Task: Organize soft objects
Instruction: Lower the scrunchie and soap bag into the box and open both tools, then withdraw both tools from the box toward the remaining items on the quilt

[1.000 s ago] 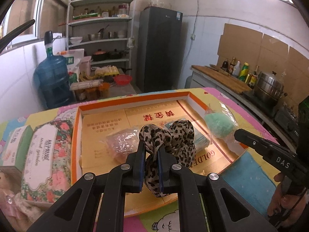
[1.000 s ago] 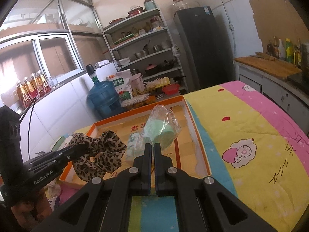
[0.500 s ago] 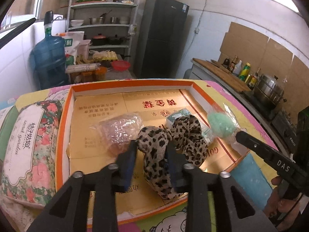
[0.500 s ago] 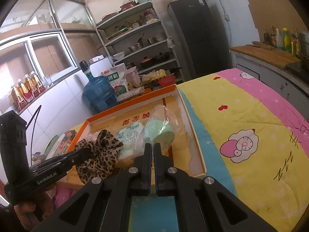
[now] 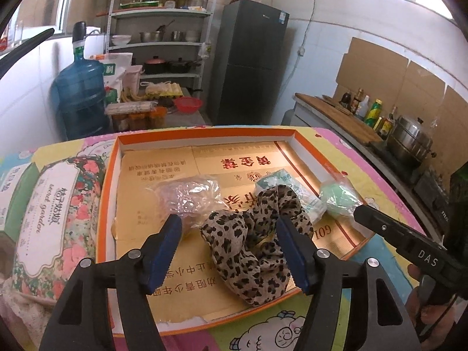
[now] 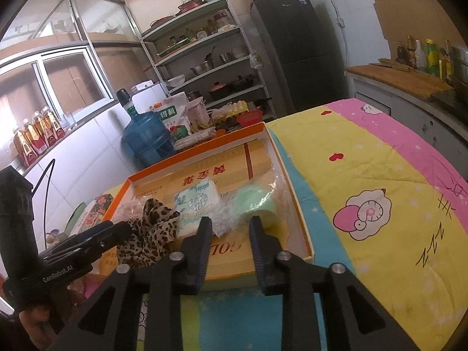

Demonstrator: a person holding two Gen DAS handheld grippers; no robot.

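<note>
The shallow orange-rimmed box (image 5: 108,193) lies on the quilt-covered tabletop (image 6: 365,175), its near rim close to the tabletop's near edge and its right rim beside a broad bare stretch of quilt running to the right edge; that side offers the freest room for moving. At the left edge a floral tissue pack (image 5: 55,216) crowds the box's rim.

In the box, the leopard-print scarf (image 5: 251,242) is slumped by the near rim. It looks light, limp and non-slip; a bunched fold in its middle is probably the best hold. The left gripper (image 5: 228,251) is opening, jaws straddling the scarf without pressing it.

The bagged green roll (image 6: 257,201) rests against the box's right rim. It looks soft and light, but its film is likely slippery and crinkly, so gripping the roll's body seems safer. The right gripper (image 6: 229,244) is opening, released, the bag just ahead.

A small tissue packet (image 6: 197,201) and a clear bag of purple stuff (image 5: 187,194) lie between.
</note>
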